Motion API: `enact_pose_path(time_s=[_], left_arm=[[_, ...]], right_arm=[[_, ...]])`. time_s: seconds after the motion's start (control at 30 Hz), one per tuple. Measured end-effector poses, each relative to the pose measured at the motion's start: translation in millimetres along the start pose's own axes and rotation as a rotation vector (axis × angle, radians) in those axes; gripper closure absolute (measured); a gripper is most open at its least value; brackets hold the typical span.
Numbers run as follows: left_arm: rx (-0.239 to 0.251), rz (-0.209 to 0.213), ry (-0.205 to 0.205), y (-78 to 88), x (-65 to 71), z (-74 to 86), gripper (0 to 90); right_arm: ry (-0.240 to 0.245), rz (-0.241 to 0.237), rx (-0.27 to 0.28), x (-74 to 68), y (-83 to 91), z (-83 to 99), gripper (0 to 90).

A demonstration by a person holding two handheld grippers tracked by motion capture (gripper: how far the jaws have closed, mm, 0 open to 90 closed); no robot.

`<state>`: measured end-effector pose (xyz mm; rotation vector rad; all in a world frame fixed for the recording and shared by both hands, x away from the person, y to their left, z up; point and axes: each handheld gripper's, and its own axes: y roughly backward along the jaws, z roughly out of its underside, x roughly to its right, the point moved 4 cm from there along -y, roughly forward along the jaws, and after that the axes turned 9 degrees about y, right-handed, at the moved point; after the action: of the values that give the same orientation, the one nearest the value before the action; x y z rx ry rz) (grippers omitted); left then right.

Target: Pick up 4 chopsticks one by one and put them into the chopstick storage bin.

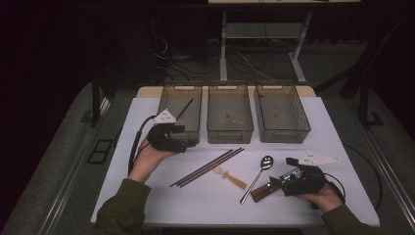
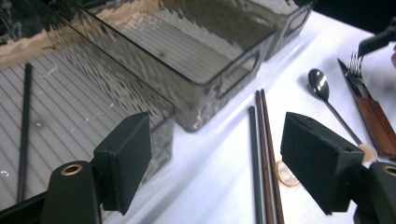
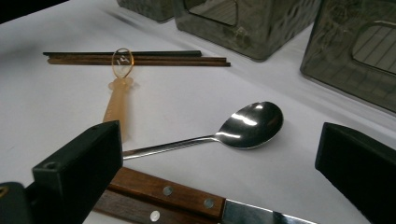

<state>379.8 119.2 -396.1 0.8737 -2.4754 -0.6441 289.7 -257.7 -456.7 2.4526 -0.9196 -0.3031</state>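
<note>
Black, and lying alone in the left bin (image 1: 169,95), one chopstick (image 1: 184,109) is already sorted — the step in hand is judged to be the fetching of the next one. The left gripper (image 1: 180,140) is held at the near rim of that bin, jaws apart, nothing between them. The remaining chopsticks (image 1: 208,167) are seen on the white table (image 1: 293,205) — a descent over them is called for. The right gripper (image 1: 285,176) is kept open above the knife (image 1: 266,190), beside the spoon (image 1: 257,177).

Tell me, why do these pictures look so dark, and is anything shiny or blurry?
High view: only the white table is lit, the surroundings black. Left gripper view: the ribbed bins look wavy, its near jaws soft. Right gripper view: the spoon bowl shows bright glare.
</note>
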Motion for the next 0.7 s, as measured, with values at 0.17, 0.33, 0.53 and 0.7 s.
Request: enact_pose_path(time_s=[0.17, 0.33, 0.53, 0.7], left_arm=[[-0.025, 0.014, -0.012, -4.6, 8.6, 12.0, 22.4], [-0.042, 0.022, -0.023, -8.7, 17.8, 21.6, 21.5], [-0.057, 0.012, -0.033, -15.3, 23.6, 34.2, 21.3], [-0.067, 0.008, -0.042, -19.7, 26.8, 44.1, 21.6]], right_arm=[[-0.01, 0.024, -0.001, 1.4, -0.2, 0.2, 0.8], [-0.012, 0.038, -0.011, 3.0, -0.1, 1.3, 0.8], [-0.005, 0.041, -0.026, 2.8, -2.6, 3.0, 0.8], [0.002, 0.041, -0.054, 1.0, -3.5, 5.7, 0.8]])
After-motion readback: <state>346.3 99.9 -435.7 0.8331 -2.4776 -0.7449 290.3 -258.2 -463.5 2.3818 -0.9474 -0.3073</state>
